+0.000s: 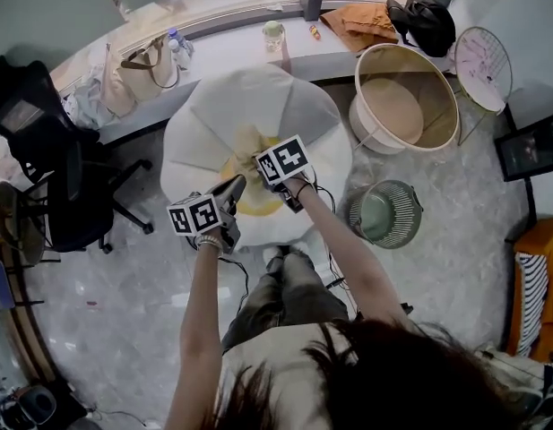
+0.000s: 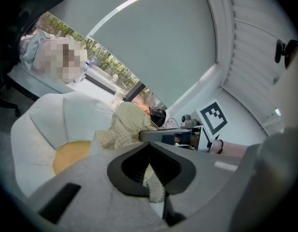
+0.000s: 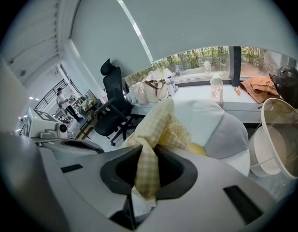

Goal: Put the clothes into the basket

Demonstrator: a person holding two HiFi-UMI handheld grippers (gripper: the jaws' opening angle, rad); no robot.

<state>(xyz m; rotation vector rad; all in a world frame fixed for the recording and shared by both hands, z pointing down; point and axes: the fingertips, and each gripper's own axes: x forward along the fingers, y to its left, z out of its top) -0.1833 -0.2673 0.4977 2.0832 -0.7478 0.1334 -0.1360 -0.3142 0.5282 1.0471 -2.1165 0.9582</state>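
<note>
Left tool: jaws nearly together, clamped on a thin fold of the pale yellow-and-white checked cotton garment. Right tool: jaws a little apart, gripping a thicker bunch of the same garment, fabric filling the gap. You have 2 grips on 1 piece, and the tools are almost side by side in the head view. That's likely so the cloth goes as 1 bundle and doesn't trail when you carry it.

You're holding the garment over the white petal-shaped cushion seat with the yellow centre, right in front of you. Can't tell if its lower end touches the seat, because the tools cover it from above. Look: light, soft, small gingham check, crumpled into a peak with loose folds, no stiff parts showing. Should handle limp and floppy.

It isn't in the basket yet. Likely target is the tall cream round laundry basket, to your right and well apart from the seat, mouth tilted toward you, so an easy drop. There's also a small green wire basket nearer you on the floor. Task doesn't say which of the 2, I'd guess the cream basket.
</note>
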